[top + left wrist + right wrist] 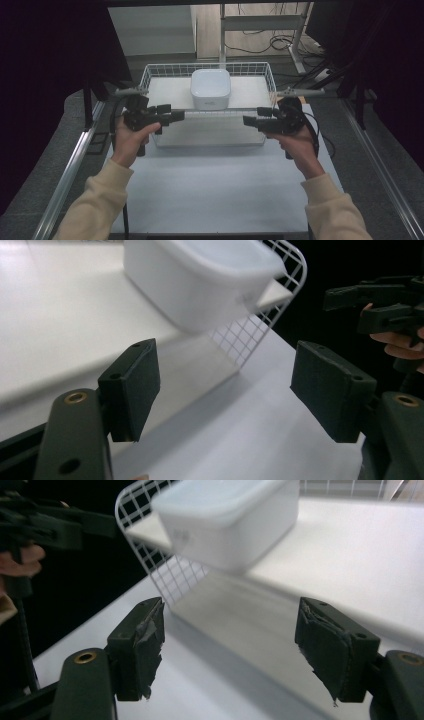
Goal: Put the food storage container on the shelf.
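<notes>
White table [210, 195] w/ wire basket [150, 75] at its far end; white lidded tub [210, 88] sits inside, mid-basket, touching the near wall. Left gripper [176, 116] and right gripper [248, 120] hang just outside that wall, one per side of tub, tips facing inward, jaws spread, nothing held. Likely step: two-sided approach to tub. Do it well: clear the rim first, keep both level, close evenly on opp. walls; smooth plastic may slip.
</notes>
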A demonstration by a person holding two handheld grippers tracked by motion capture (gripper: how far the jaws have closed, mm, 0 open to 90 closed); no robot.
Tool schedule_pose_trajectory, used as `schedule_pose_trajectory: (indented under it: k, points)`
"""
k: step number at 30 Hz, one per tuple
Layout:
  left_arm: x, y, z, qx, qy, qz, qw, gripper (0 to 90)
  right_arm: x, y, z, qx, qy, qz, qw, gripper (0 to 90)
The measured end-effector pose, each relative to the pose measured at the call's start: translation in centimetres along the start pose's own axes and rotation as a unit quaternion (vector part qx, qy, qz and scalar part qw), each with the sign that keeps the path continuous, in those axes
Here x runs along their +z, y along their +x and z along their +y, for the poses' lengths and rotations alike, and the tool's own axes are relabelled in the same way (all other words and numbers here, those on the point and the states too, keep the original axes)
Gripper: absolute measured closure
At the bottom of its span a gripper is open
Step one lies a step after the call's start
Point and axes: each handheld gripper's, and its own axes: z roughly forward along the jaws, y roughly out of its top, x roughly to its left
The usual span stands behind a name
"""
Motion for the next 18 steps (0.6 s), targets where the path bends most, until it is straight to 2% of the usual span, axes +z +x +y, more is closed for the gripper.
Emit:
schedule_pose_trajectory:
  k: [4,8,10,15,18]
  points:
    - [-0.9,-0.8,-3.4,0.007,0.005,0.002,1.0000,26.5,-0.6,0.8,-3.4,-0.010,0.000,-0.010,0.9999,27.0]
    - [-1.0,-1.0,-6.8,0.010,0.013,0.012,0.9998,26.6,-1.1,1.2,-6.9,-0.017,0.002,-0.024,0.9996,26.5]
    - [-0.8,-1.0,-8.7,0.014,0.025,0.015,0.9995,26.6,-1.1,1.1,-8.9,-0.015,0.008,-0.033,0.9993,26.4]
    - [-0.3,-0.9,-11.8,0.034,0.038,0.040,0.9979,26.0,-1.2,0.4,-13.4,-0.009,0.030,-0.055,0.9980,26.3]
    - [0.0,-0.7,-13.1,0.031,0.042,0.041,0.9978,25.7,-1.3,-0.1,-15.0,0.001,0.036,-0.065,0.9972,26.2]
